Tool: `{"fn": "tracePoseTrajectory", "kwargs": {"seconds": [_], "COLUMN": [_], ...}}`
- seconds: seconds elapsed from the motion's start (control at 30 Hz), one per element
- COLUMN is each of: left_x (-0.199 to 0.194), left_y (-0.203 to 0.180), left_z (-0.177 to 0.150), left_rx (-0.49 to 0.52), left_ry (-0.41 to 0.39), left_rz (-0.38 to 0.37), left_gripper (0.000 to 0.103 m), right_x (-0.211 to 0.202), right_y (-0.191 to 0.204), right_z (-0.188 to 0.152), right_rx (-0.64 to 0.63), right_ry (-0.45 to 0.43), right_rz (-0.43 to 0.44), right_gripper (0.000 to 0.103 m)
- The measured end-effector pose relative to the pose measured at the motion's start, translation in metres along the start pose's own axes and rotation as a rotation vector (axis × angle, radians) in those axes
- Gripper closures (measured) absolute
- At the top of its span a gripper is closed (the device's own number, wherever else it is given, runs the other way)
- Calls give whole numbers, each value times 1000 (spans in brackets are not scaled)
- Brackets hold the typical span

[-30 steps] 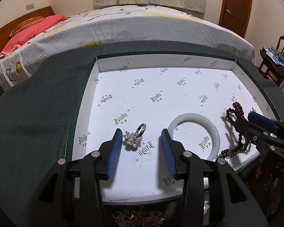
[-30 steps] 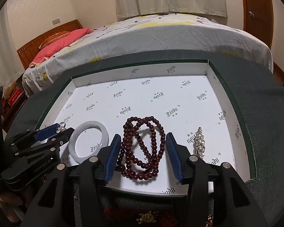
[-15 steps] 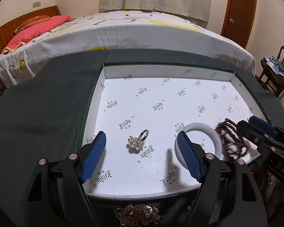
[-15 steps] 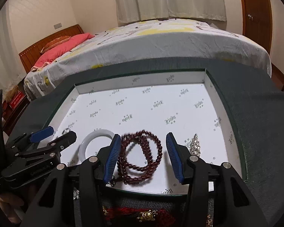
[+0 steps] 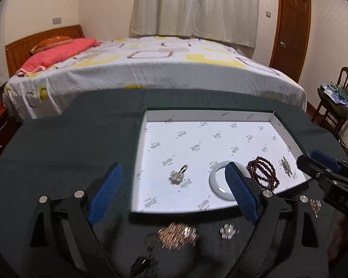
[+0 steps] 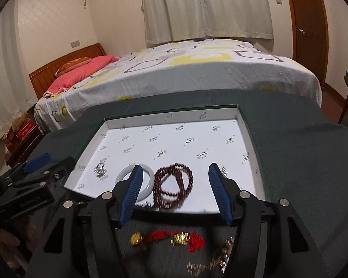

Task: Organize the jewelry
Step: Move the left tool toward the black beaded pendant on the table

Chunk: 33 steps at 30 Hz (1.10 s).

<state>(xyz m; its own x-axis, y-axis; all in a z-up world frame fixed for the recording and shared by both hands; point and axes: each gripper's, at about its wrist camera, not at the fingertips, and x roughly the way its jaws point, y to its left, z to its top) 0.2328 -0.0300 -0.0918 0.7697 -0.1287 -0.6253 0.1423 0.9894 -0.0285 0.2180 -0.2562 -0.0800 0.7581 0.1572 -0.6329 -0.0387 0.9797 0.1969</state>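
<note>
A white-lined tray [image 5: 220, 115] [image 6: 174, 117] on the dark green table holds a silver ring [image 5: 179, 175], a white bangle [image 5: 217, 183] [image 6: 146, 173], a dark red bead bracelet [image 5: 263, 172] [image 6: 174, 185] and a silver piece [image 5: 286, 166]. My left gripper [image 5: 174, 192] is open and empty, over the tray's front left corner. My right gripper [image 6: 175, 192] is open and empty, above the tray's front edge behind the bead bracelet. On the table in front of the tray lie a gold chain piece [image 5: 177, 231], a small silver piece [image 5: 228, 231] and a red cord with gold charms [image 6: 171, 238].
A rose-gold chain [image 6: 211, 264] lies at the table's front right. A bed [image 5: 150, 69] stands behind the table, a wooden door [image 5: 290, 27] at the back right, and a chair [image 5: 336, 97] with clothes at the right.
Both grippers have opened wider and drawn back and up from the tray. The ring and the bead bracelet lie released in the tray. The loose jewelry in front has come into view.
</note>
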Motion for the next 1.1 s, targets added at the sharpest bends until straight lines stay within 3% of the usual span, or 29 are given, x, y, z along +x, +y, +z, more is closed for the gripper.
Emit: {"fn": "tracePoseTrajectory", "kwargs": {"seconds": [0.27,0.47,0.73,1.1], "left_x": [-48,-66,-74,-63], "left_y": [13,21,27,35], "left_z": [-35,-68,-101,-107], "left_rx": [-39,-70,-72,-77], "left_ry": [-17,28,73,92], "left_rz": [34,46,70,93], "left_gripper": [15,15,15,15], "right_x": [-38,-57,-68,-63], "right_y": [2,1,4,6], "right_z": [-36,-65,-94,-109], "right_rx": [-33,-30,-34,-26], "right_ry": [-6,20,54,85], "right_rz": [-39,-42,-40,-34], "right_gripper": [45,45,45,45]}}
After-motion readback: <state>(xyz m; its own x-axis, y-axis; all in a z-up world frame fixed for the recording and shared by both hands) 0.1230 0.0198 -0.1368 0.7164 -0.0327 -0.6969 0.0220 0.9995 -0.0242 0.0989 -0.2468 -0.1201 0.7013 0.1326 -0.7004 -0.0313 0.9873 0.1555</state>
